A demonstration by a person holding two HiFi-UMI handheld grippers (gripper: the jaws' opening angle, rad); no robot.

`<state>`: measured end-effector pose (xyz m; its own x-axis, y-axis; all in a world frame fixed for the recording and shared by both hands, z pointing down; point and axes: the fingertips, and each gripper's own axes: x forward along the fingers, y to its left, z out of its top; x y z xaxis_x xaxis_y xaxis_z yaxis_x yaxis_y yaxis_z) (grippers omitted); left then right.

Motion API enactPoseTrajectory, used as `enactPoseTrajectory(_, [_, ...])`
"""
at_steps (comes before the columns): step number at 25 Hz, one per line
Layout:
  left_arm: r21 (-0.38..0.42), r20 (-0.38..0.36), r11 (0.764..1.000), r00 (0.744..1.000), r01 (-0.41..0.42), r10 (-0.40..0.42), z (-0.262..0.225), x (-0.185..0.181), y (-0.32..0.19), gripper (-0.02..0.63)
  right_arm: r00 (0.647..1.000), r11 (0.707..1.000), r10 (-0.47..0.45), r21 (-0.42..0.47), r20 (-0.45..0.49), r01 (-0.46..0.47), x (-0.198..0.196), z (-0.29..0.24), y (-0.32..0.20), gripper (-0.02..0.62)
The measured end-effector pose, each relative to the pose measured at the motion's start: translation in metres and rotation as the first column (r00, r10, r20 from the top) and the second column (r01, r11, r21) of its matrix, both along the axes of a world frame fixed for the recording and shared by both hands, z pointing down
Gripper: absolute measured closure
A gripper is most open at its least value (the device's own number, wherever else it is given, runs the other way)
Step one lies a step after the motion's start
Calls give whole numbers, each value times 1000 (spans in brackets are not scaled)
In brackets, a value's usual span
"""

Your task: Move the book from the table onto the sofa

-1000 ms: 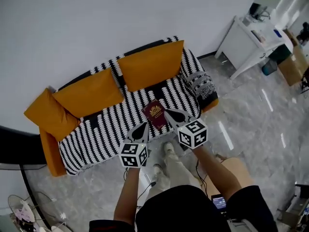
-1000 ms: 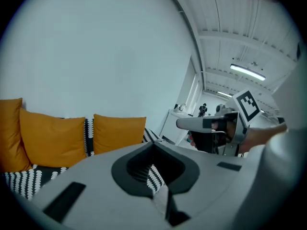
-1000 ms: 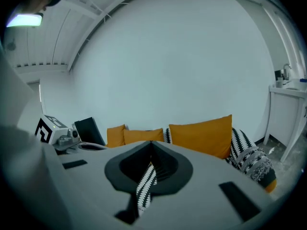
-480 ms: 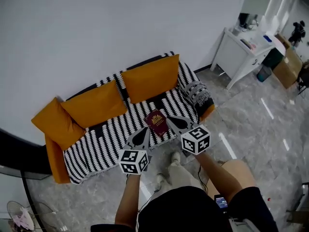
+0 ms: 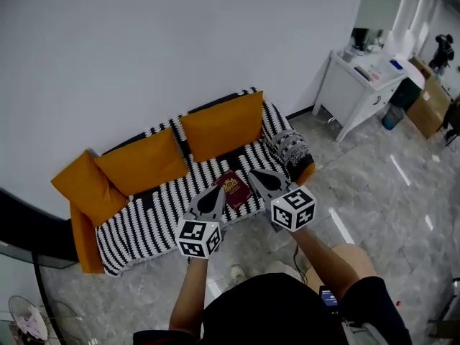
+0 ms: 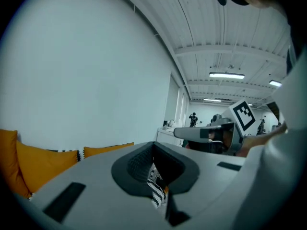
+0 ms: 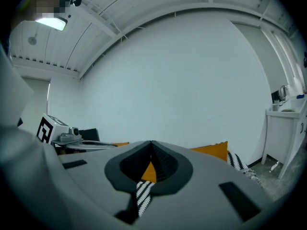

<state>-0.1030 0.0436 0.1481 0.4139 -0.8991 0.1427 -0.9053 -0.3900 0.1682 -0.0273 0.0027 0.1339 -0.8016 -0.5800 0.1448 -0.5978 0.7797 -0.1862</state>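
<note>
So the book (image 5: 233, 189) is lying flat on the sofa (image 5: 144, 221), dark red cover up, on the striped seat just left of the middle of the frame in the head view. It's near the front edge of the seat, below the right-hand orange cushion (image 5: 223, 124). Nothing is touching it as far as I can see.

Both grippers are held up in front of the person, over the front edge of the sofa, one on each side of the book in the picture. The left gripper (image 5: 219, 190) sits just lower left of the book, the right gripper (image 5: 253, 172) just to its right. Both point toward the sofa.

Jaws: the left gripper's are closed all the way with nothing held. Its own view only shows a sliver of striped fabric through the gap behind the tips. Same deal on the right: jaws pressed together and empty, with a bit of orange cushion and stripes peeking through.

There's a patterned pillow (image 5: 291, 141) at the right end of the sofa, and a white table (image 5: 356, 74) stands in the upper right on the grey floor (image 5: 374, 185).
</note>
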Motion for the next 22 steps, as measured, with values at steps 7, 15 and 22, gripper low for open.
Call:
enactPoseTrajectory(7, [49, 19, 998, 999, 29, -30, -36, 32, -2, 591, 999, 998, -35, 61, 9, 35, 30, -34, -2, 578])
enactPoseTrajectory(15, [84, 36, 995, 998, 45, -48, -56, 54, 4, 589, 998, 991, -14, 133, 61, 6, 53, -59, 3, 578])
enactPoseTrajectory(22, [100, 37, 994, 998, 51, -55, -63, 61, 5, 591, 997, 990, -34, 140, 67, 24, 55, -65, 8, 578])
